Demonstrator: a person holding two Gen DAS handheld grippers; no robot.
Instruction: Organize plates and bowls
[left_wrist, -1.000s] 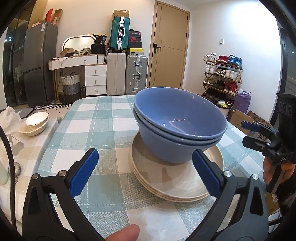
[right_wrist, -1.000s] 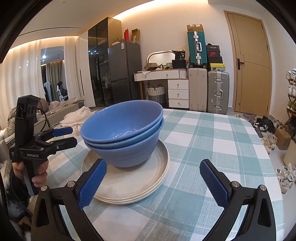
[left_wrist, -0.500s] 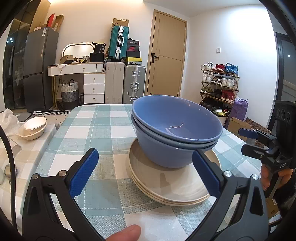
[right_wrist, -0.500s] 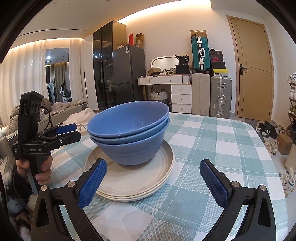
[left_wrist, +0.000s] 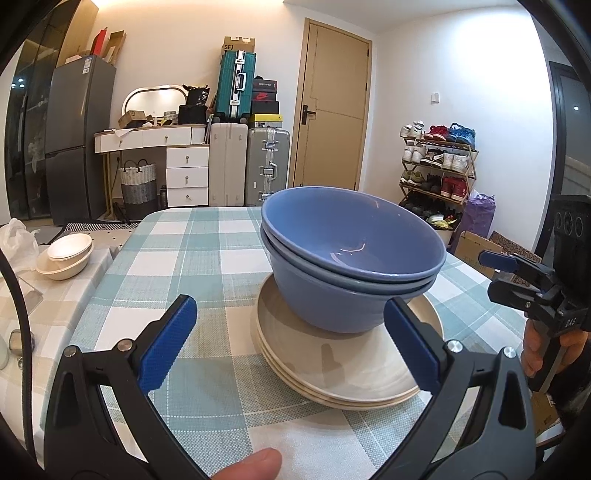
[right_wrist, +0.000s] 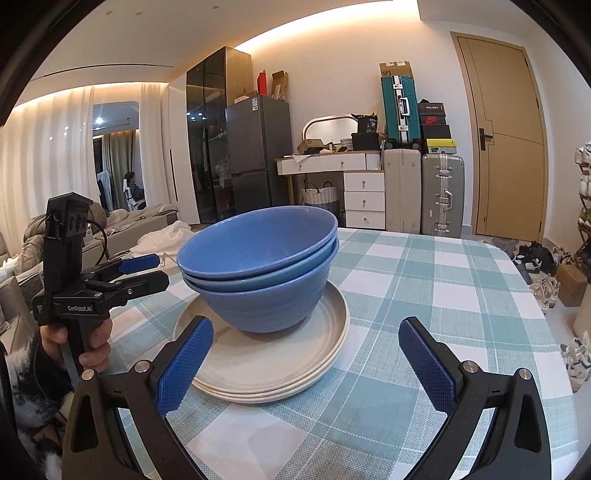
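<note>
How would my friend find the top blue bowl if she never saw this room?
Look at the table with the green checked cloth. A stack of cream plates sits on it, with blue bowls nested on top. The top blue bowl is highest, the only one whose whole inside shows.

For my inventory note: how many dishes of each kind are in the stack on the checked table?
Blue bowls: 3
Beige plates: 3
Total: 6
</note>
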